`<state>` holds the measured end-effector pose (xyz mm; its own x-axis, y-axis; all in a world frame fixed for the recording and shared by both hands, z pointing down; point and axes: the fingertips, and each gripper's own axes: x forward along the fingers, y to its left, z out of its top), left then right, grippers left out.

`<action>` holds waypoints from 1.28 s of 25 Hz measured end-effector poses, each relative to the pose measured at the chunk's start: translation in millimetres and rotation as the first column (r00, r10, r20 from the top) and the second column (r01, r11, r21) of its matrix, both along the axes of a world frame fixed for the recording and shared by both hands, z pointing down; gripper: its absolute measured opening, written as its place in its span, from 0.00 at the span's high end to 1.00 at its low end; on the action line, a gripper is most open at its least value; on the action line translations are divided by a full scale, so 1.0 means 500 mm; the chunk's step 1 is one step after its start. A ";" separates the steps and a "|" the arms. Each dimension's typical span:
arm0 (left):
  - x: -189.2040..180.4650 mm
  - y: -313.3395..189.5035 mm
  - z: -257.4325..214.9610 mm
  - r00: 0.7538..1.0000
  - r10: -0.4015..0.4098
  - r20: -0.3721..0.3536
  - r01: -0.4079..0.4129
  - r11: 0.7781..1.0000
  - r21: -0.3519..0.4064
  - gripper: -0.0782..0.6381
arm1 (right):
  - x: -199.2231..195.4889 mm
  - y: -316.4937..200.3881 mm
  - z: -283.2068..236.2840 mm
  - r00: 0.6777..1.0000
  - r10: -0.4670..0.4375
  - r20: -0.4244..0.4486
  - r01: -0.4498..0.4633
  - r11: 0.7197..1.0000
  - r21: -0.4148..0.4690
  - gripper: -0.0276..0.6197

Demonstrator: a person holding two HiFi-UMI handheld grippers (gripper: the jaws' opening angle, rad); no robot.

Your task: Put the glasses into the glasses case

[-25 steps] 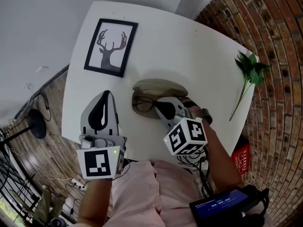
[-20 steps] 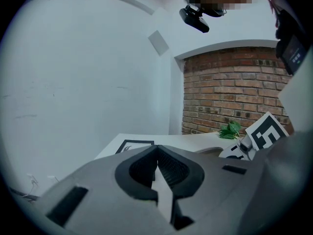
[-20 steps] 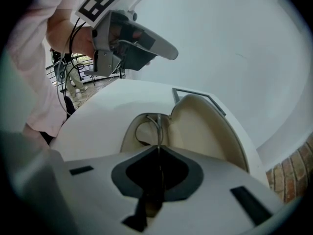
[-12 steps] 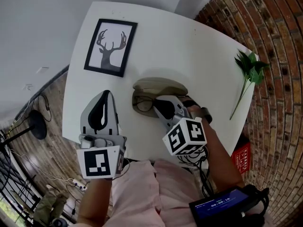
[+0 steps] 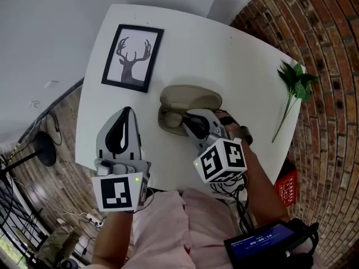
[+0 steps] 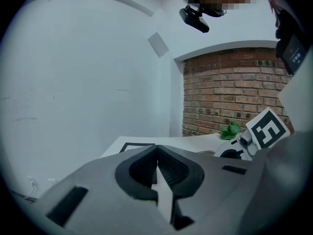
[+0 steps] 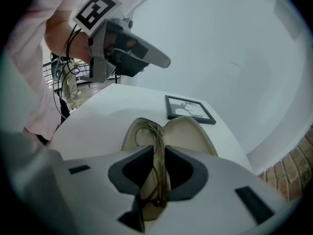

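Note:
An open beige glasses case (image 5: 188,100) lies in the middle of the white table (image 5: 241,66), its lid tilted back. Thin dark-framed glasses (image 7: 155,136) lie folded inside the case (image 7: 188,133). My right gripper (image 5: 188,120) points down into the case. Its jaws are opening: the glasses still run between the two pads (image 7: 131,173), with a gap on each side. My left gripper (image 5: 124,114) hovers over the table left of the case, apart from it. In the left gripper view this gripper (image 6: 156,149) is shut with nothing in it.
A framed deer picture (image 5: 133,56) lies flat at the back left of the table. A green leafy sprig (image 5: 295,86) rests near the right edge. Beyond that edge are a brick wall and a red crate (image 5: 286,186). Cables lie on the wooden floor at left.
The right gripper's jaws have spread apart around the glasses, which now sit lower in the case. The left gripper has stayed where it was.

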<state>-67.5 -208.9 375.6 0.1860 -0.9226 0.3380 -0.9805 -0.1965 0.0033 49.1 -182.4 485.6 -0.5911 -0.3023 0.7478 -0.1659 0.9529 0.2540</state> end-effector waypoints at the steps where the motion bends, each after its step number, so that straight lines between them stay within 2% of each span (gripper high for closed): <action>1: -0.001 0.002 0.002 1.000 -0.003 0.003 0.003 1.000 -0.010 0.88 | 0.001 -0.005 -0.005 1.000 0.009 0.007 -0.009 1.000 0.006 0.83; 3: -0.003 0.002 0.000 1.000 -0.003 0.008 0.003 1.000 -0.007 0.88 | 0.001 -0.014 -0.017 0.999 0.025 0.021 -0.026 1.000 0.017 0.83; 8: 0.006 -0.006 -0.036 1.000 0.018 0.001 -0.018 0.998 0.053 0.88 | 0.005 -0.033 -0.054 0.996 0.065 0.061 -0.067 0.997 0.042 0.83; 11: 0.005 -0.008 -0.061 1.000 0.026 0.012 -0.027 0.997 0.074 0.88 | 0.013 -0.051 -0.094 0.986 0.113 0.120 -0.121 0.991 0.063 0.83; 14: 0.006 -0.015 -0.102 0.999 0.036 0.012 -0.037 0.993 0.111 0.88 | 0.030 -0.076 -0.156 0.961 0.190 0.203 -0.208 0.975 0.072 0.83; 16: 0.009 -0.020 -0.136 0.999 0.048 0.013 -0.049 0.988 0.144 0.88 | 0.043 -0.096 -0.211 0.922 0.256 0.291 -0.287 0.955 0.068 0.83; 19: 0.014 -0.033 -0.192 0.997 0.072 0.007 -0.072 0.976 0.204 0.88 | 0.067 -0.125 -0.305 0.825 0.347 0.446 -0.413 0.909 0.057 0.85; 22: 0.020 -0.040 -0.245 0.995 0.103 0.011 -0.102 0.960 0.259 0.88 | 0.092 -0.135 -0.391 0.719 0.417 0.556 -0.522 0.852 0.035 0.89; 24: 0.027 -0.041 -0.274 0.992 0.126 0.015 -0.125 0.950 0.287 0.88 | 0.107 -0.135 -0.434 0.661 0.435 0.611 -0.581 0.813 0.049 0.93; 26: 0.032 -0.040 -0.298 0.989 0.150 0.018 -0.148 0.939 0.312 0.88 | 0.114 -0.127 -0.466 0.621 0.443 0.646 -0.623 0.780 0.064 0.95; 29: 0.036 -0.037 -0.324 0.984 0.175 0.019 -0.171 0.925 0.339 0.88 | 0.110 -0.104 -0.493 0.577 0.453 0.679 -0.661 0.747 0.064 0.95; 32: 0.044 -0.036 -0.342 0.979 0.205 0.013 -0.196 0.912 0.361 0.88 | 0.109 -0.081 -0.508 0.562 0.464 0.684 -0.692 0.717 0.082 0.95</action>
